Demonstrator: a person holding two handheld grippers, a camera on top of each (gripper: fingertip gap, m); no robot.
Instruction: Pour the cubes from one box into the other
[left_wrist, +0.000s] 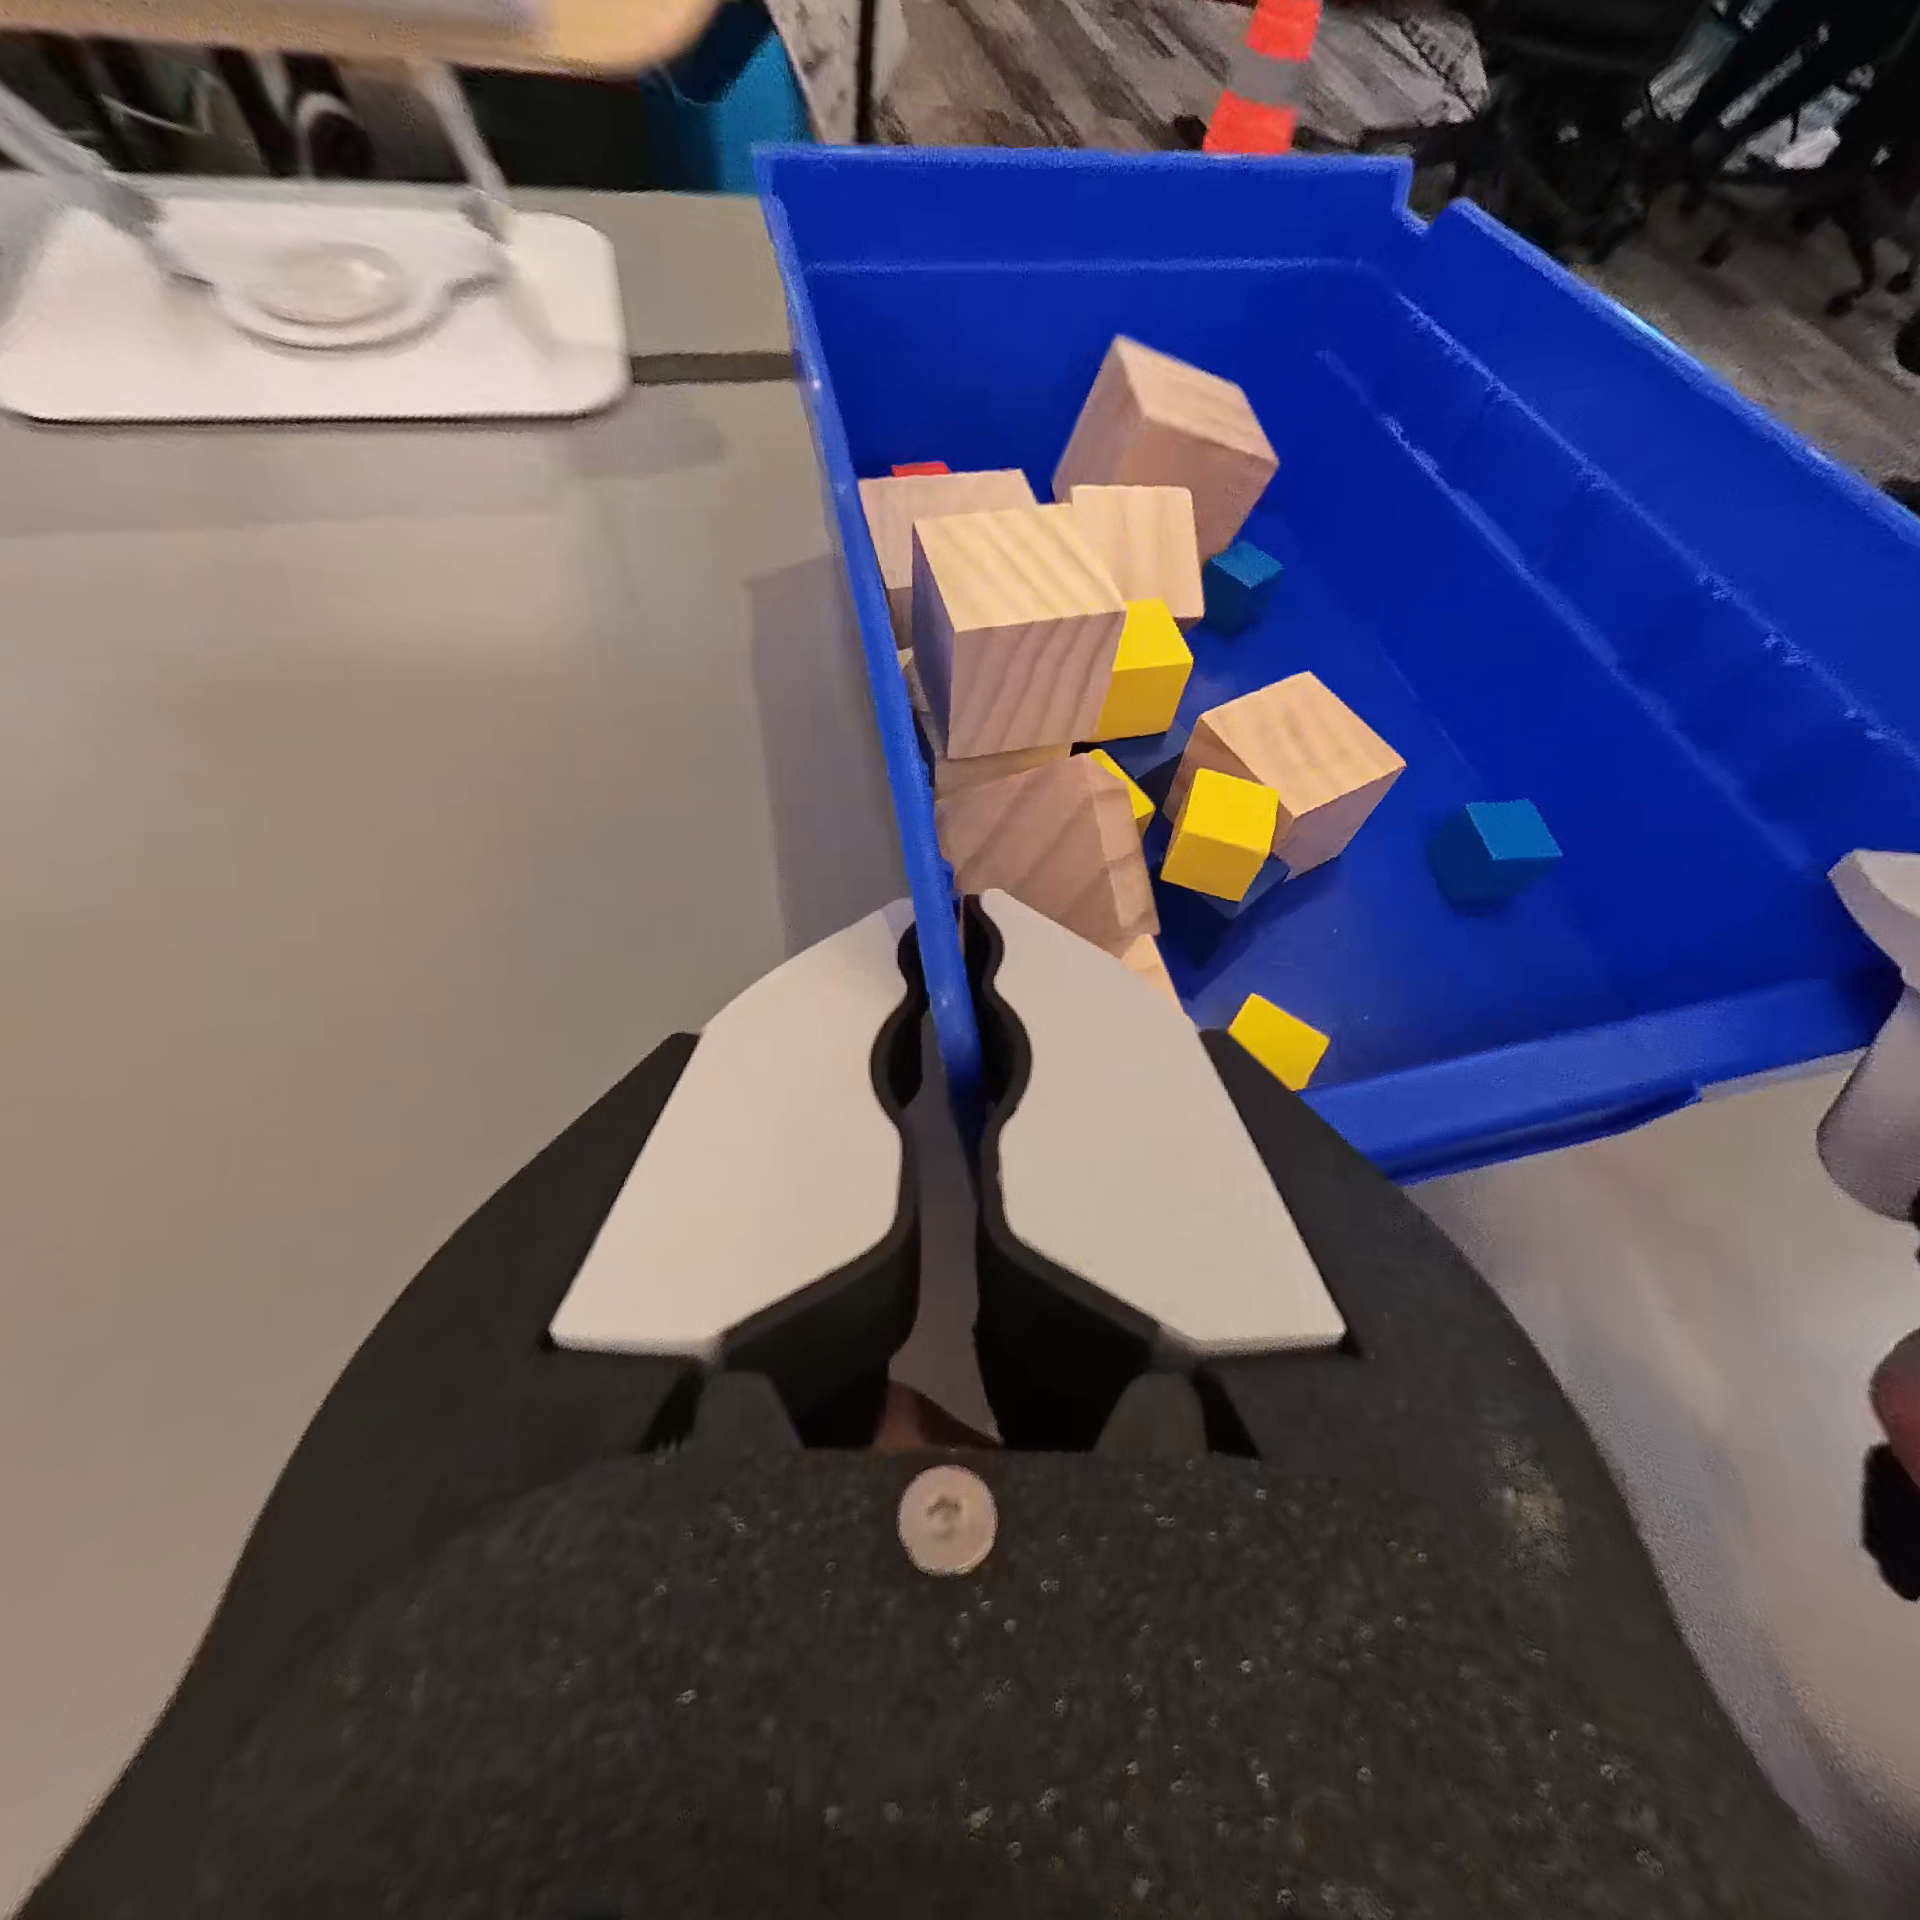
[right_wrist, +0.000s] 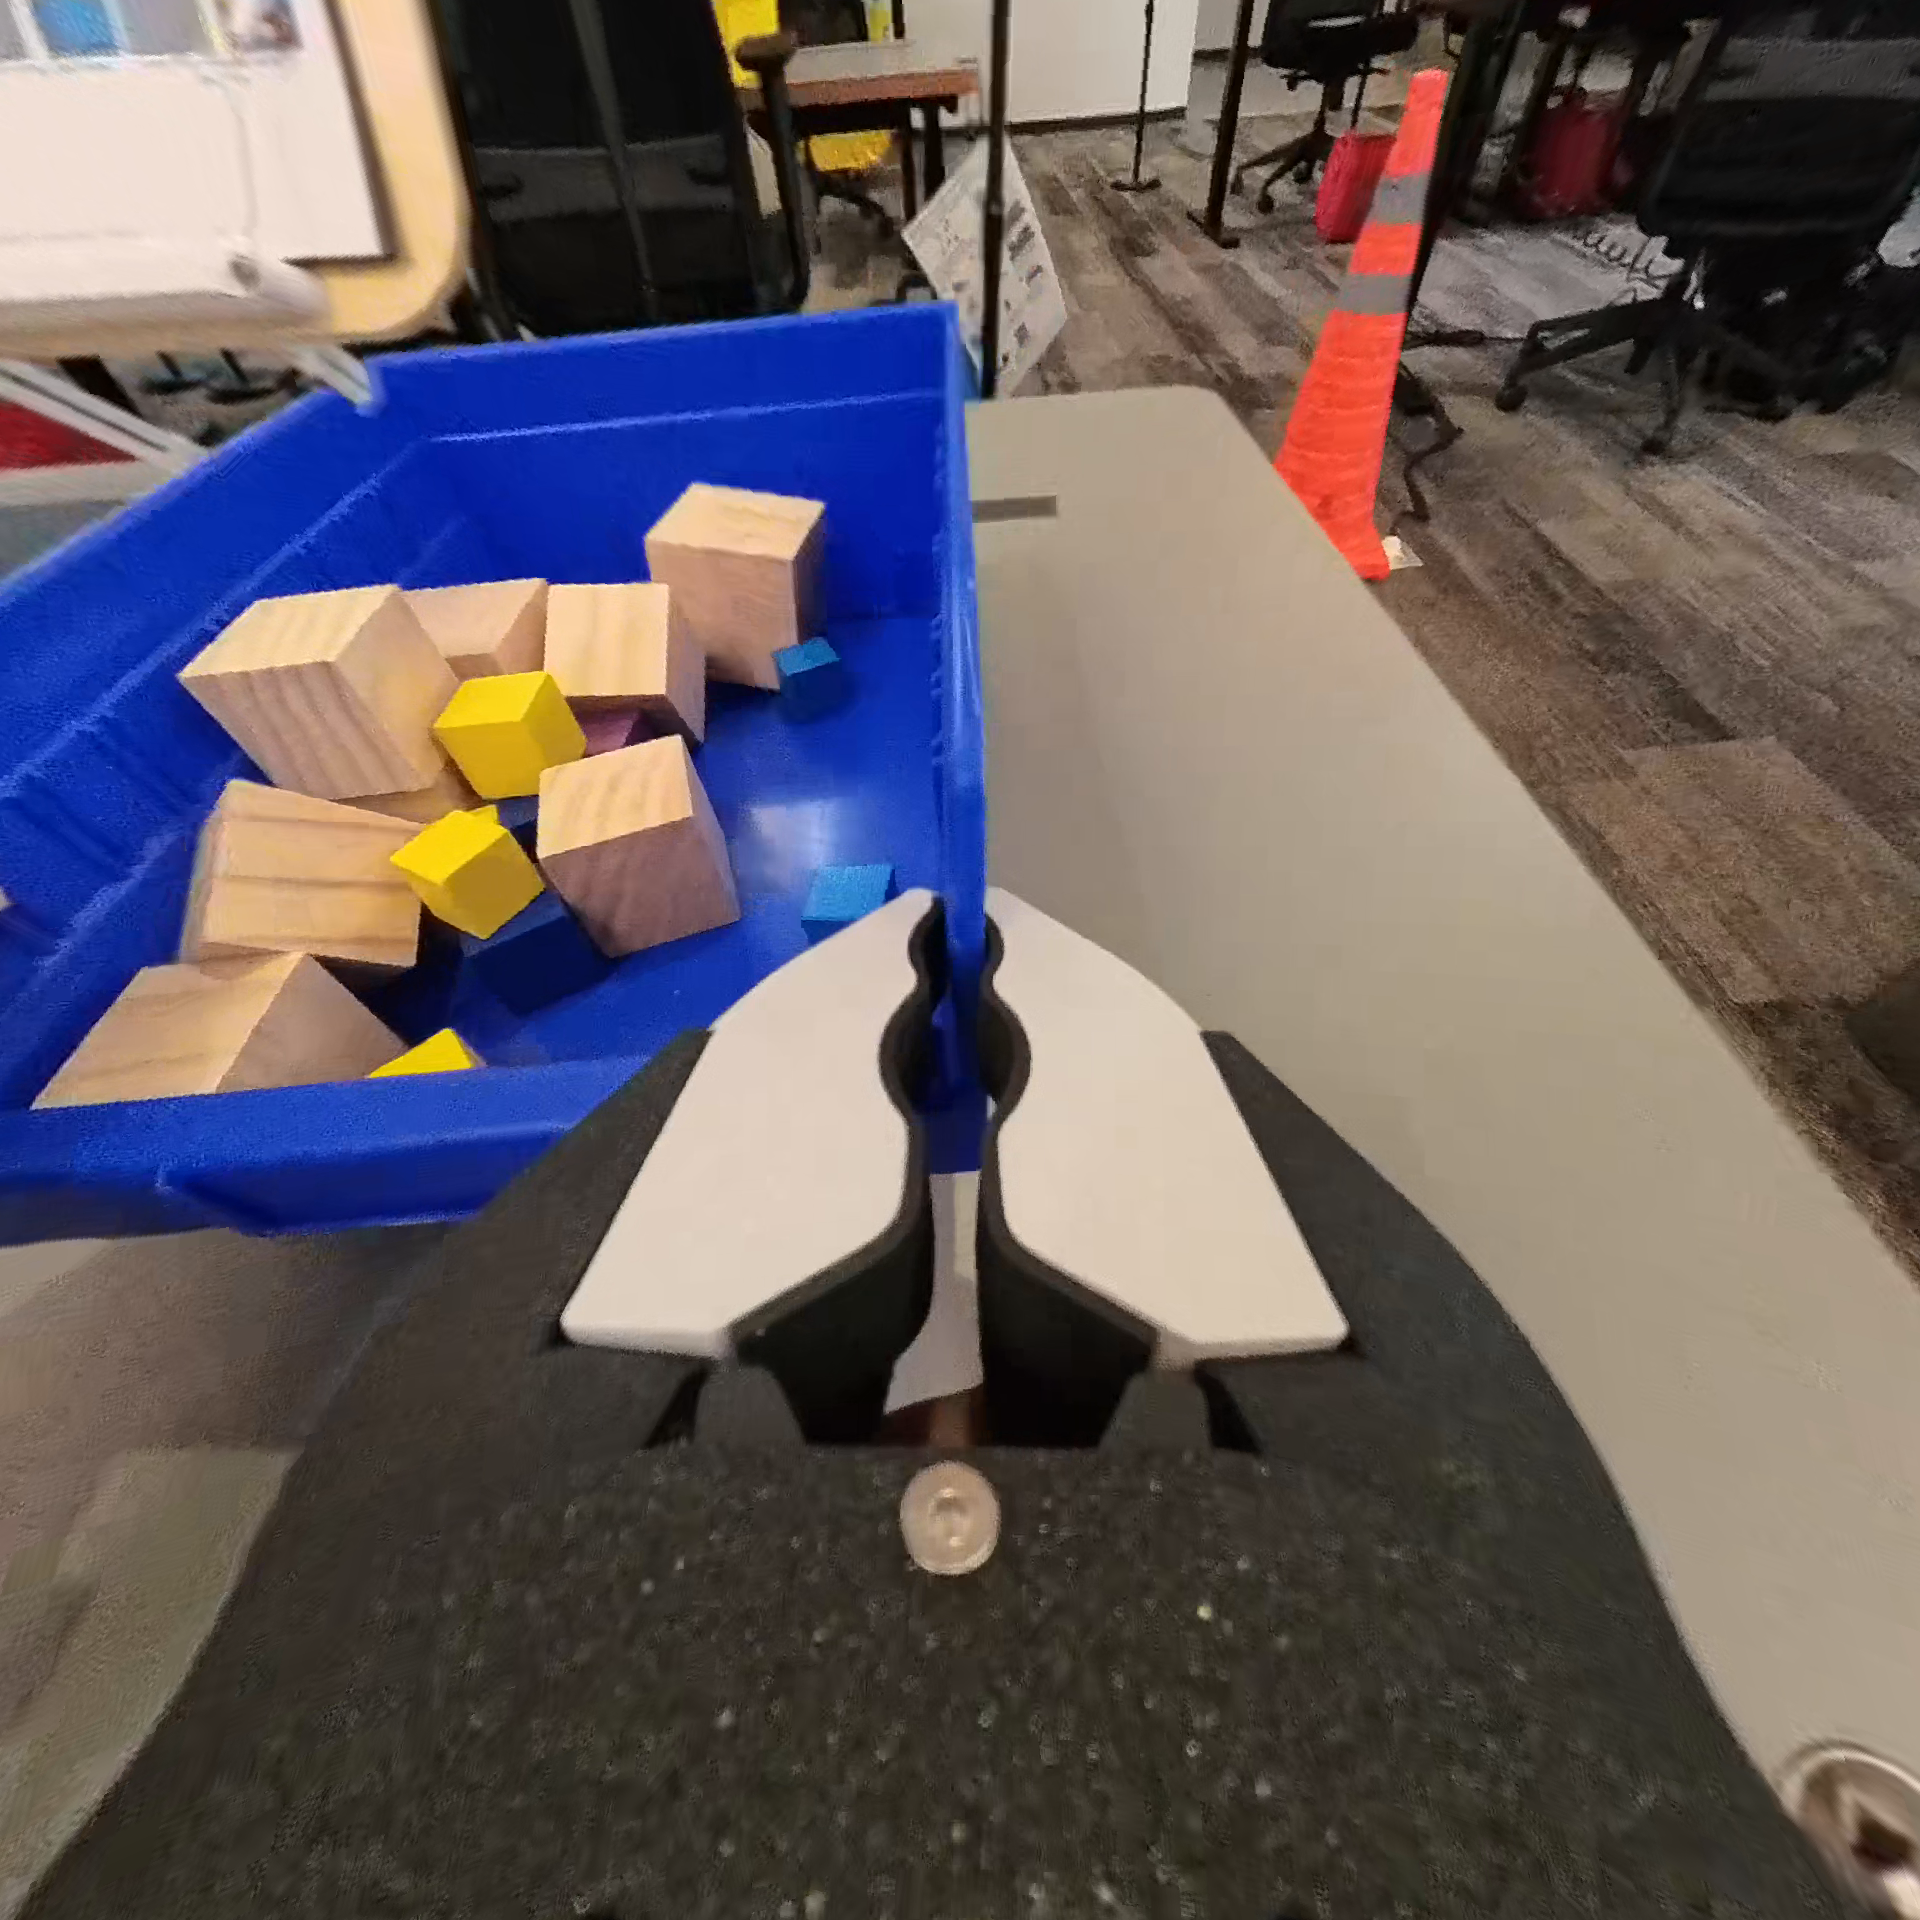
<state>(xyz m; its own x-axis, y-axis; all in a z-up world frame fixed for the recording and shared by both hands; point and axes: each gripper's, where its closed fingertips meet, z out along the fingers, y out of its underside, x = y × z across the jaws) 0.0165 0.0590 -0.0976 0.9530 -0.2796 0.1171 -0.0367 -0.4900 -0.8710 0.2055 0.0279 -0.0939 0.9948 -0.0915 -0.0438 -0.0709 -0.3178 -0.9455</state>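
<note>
A blue plastic box (left_wrist: 1558, 644) holds several plain wooden cubes (left_wrist: 1023, 634) and small yellow (left_wrist: 1218, 833) and blue (left_wrist: 1494, 847) cubes, heaped toward its left wall. My left gripper (left_wrist: 951, 925) is shut on the box's left wall, near the front corner. My right gripper (right_wrist: 964, 920) is shut on the right wall of the same box (right_wrist: 665, 436), near its front right corner; the cubes (right_wrist: 634, 831) lie to its left. The box looks tilted, its left side lower. The right gripper's pale fingertip (left_wrist: 1881, 894) shows at the right edge of the left wrist view.
The box sits over a grey table (left_wrist: 364, 779). A white stand base (left_wrist: 312, 312) is at the back left. An orange cone (right_wrist: 1351, 364) stands on the floor beyond the table's right edge (right_wrist: 1558, 883). Chairs and desks fill the background.
</note>
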